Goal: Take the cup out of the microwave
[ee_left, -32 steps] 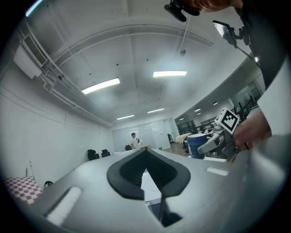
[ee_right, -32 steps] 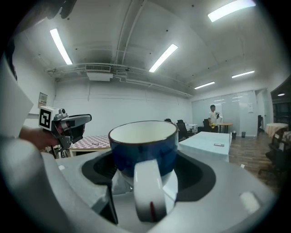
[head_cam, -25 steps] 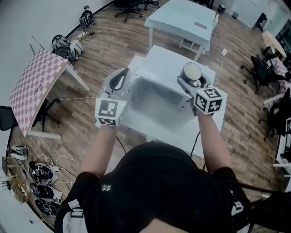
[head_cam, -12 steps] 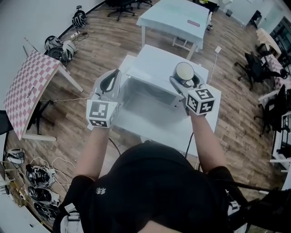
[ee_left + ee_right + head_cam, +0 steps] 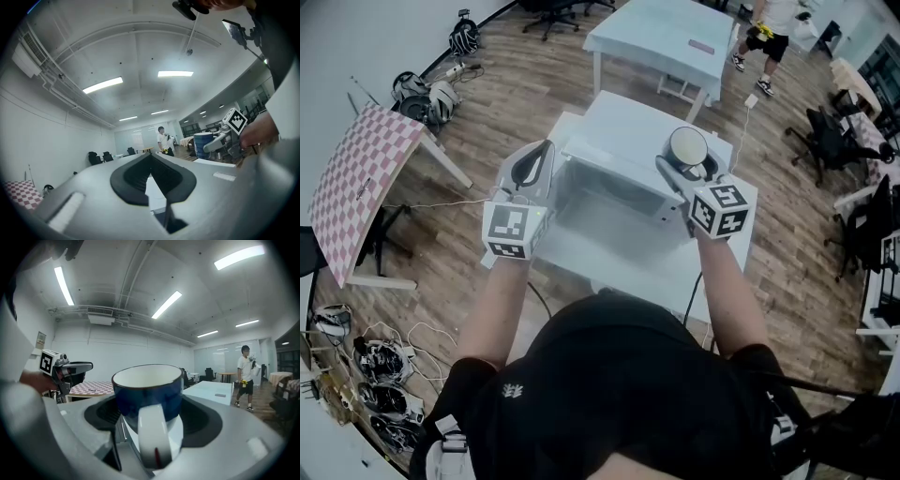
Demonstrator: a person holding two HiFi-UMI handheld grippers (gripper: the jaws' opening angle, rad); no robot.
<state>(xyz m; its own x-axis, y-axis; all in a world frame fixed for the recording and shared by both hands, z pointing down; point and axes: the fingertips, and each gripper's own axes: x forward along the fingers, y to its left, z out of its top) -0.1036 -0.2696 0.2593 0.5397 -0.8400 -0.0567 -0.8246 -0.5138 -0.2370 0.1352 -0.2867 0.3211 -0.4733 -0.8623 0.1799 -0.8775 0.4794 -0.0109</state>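
A blue cup point(image 5: 687, 147) with a white inside and a white handle is held above the right end of the white microwave point(image 5: 623, 141). My right gripper point(image 5: 685, 163) is shut on it. The right gripper view has the cup point(image 5: 147, 390) upright between the dark pads, handle toward the camera. The microwave's cavity point(image 5: 609, 202) stands open below. My left gripper point(image 5: 532, 161) hovers at the microwave's left side, tips together, holding nothing. In the left gripper view its pads point(image 5: 140, 176) meet at the tip, and the cup point(image 5: 203, 144) shows at the far right.
The microwave sits on a white table point(image 5: 675, 272). A pink checkered table point(image 5: 366, 178) stands at the left, and another white table point(image 5: 675, 42) lies beyond. A person point(image 5: 773, 19) walks at the top right. Office chairs point(image 5: 830, 141) stand at the right, and gear point(image 5: 384, 361) lies on the floor at the left.
The right gripper has shifted slightly to the right with the cup held over the microwave. The left gripper has hardly moved. A person has walked into view at the back.
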